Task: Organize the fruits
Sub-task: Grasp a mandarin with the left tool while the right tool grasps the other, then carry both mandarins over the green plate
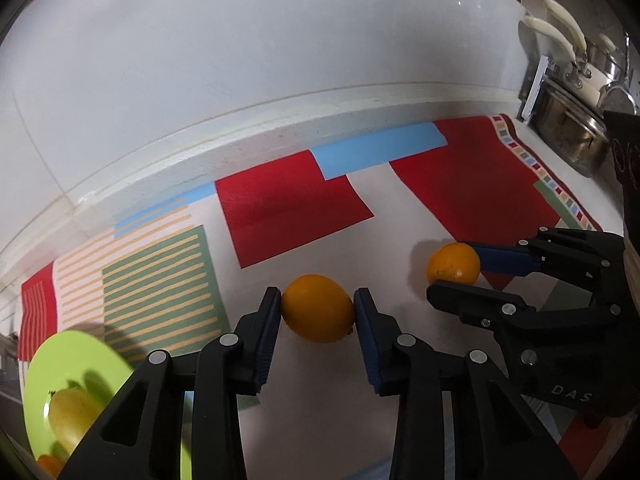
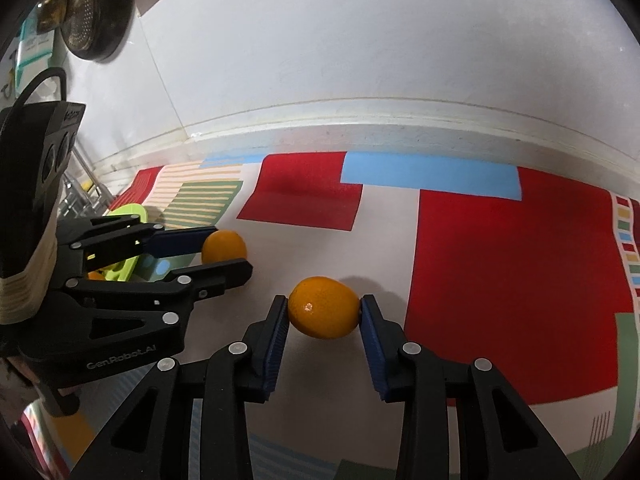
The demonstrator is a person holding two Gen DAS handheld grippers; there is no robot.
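My left gripper (image 1: 316,307) is shut on an orange (image 1: 317,307), its blue pads touching both sides. My right gripper (image 2: 324,307) is shut on a second orange (image 2: 324,307) in the same way. Each gripper shows in the other's view: the right gripper (image 1: 450,268) around its orange (image 1: 454,264) at the right, the left gripper (image 2: 224,250) around its orange (image 2: 223,246) at the left. A lime green plate (image 1: 70,364) at the lower left holds a yellow-green fruit (image 1: 70,414) and an orange piece (image 1: 48,464); the plate also shows in the right wrist view (image 2: 128,240).
A patterned mat (image 1: 296,200) with red, blue and green blocks covers the white counter up to the wall ledge (image 1: 240,128). Steel pots (image 1: 576,136) with cream handles stand at the far right. A dark strainer (image 2: 94,8) hangs at the upper left, and a wire rack (image 2: 80,196) stands left.
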